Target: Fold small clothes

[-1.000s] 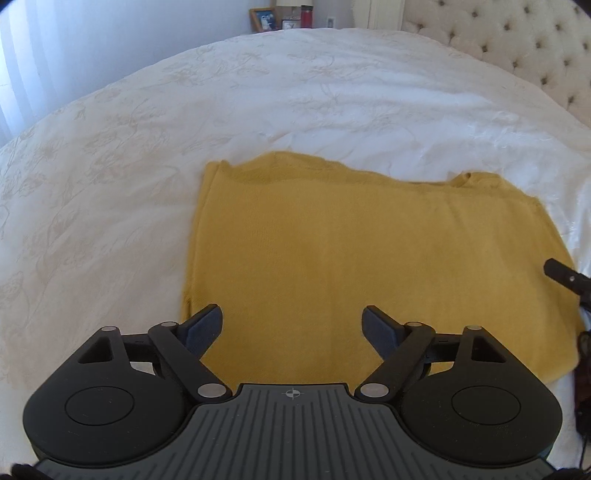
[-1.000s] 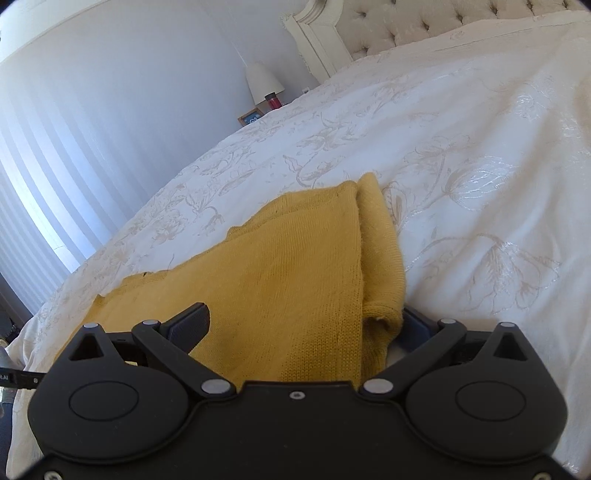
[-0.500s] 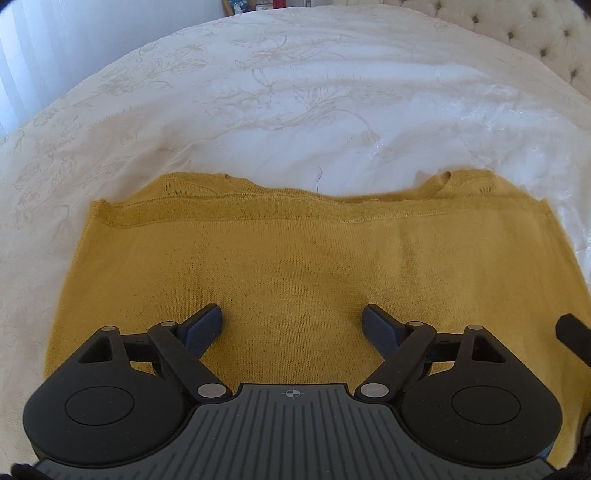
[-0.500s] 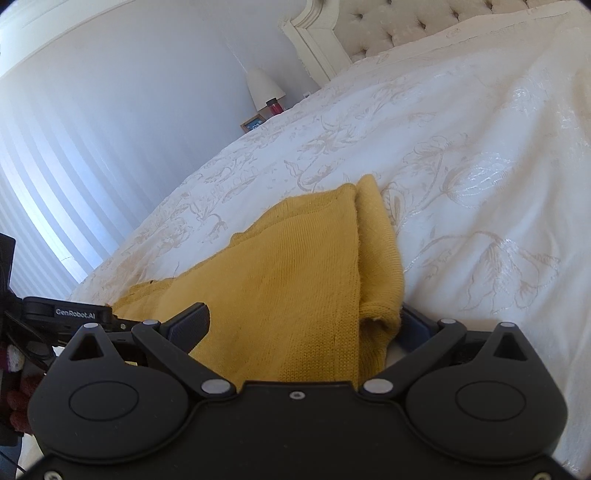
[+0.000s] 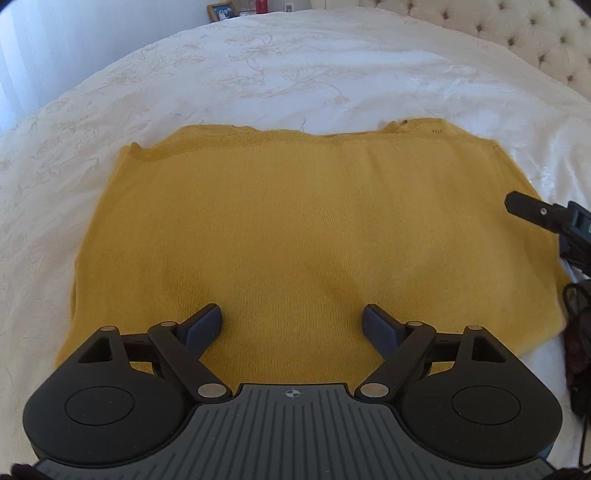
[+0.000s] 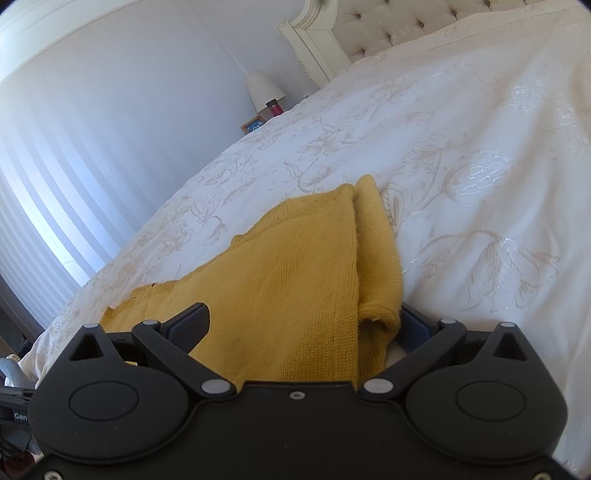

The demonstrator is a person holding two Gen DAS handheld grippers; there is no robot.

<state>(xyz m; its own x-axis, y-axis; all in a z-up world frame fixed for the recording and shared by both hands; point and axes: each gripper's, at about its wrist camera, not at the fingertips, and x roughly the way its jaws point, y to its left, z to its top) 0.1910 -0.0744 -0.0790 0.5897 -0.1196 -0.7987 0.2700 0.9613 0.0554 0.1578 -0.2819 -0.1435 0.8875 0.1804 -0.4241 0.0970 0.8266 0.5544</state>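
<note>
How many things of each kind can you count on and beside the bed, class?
Yellow garment: 1
Grippers: 2, left and right
Lamp: 1
Picture frame: 1
Red cup: 1
Total: 6

The mustard knitted garment point(image 5: 295, 229) is now seen by the left wrist camera from a higher and more central position, so that its left edge and more of the white bedspread point(image 5: 258, 74) beyond it are brought into view. In the right wrist view, the left gripper point(image 6: 14, 406) is now cut down to a sliver at the lower left edge.
</note>
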